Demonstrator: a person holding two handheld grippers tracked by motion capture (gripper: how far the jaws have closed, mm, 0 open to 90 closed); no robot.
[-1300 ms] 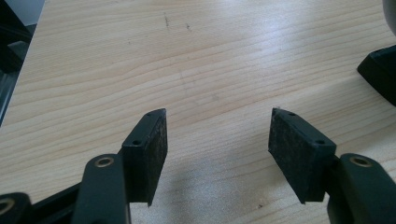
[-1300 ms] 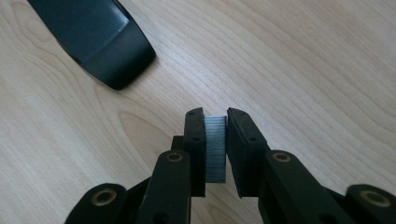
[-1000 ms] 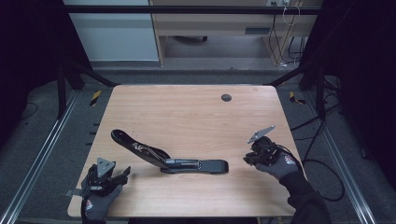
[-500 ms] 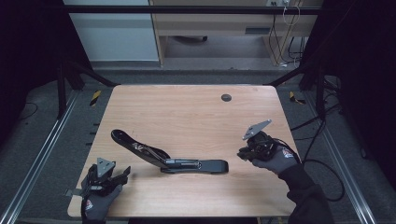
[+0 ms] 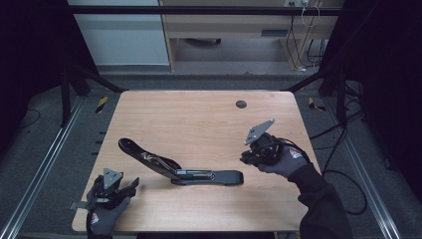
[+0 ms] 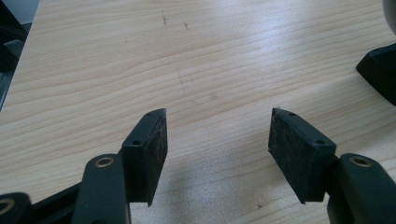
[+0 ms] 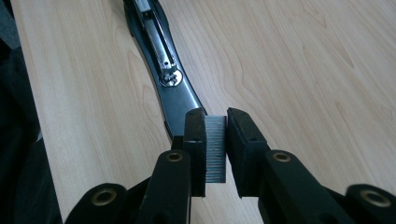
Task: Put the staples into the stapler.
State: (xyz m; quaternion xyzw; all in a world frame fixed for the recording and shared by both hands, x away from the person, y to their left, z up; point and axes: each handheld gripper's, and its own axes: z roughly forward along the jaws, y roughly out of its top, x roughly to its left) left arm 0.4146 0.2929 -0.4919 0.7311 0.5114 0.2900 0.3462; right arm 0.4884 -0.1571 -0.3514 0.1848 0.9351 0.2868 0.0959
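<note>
You are working over a pale wooden table (image 5: 199,119) with fine lengthwise grain and a small dark round grommet (image 5: 241,104) set near its far edge. A black long-arm stapler (image 5: 179,167) is lying open toward the near middle of the tabletop: its flat base is resting on the wood, ending in a rounded tip at the right, while the upper arm is angling up and away to the left. In the right gripper view the stapler's (image 7: 163,70) smooth, glossy black body is showing an open metal channel with a bright screw head at its end.

Your right gripper (image 5: 251,155) is hovering just right of the stapler's rounded end, clear of the table, and its matte black pads are clenching a strip of staples (image 7: 215,149), a grey, finely ribbed block standing upright between them. Your left gripper (image 5: 130,185) is sitting at the near left corner of the table, released, its rough-faced rectangular pads (image 6: 152,149) standing wide apart over bare wood, with nothing between them.
</note>
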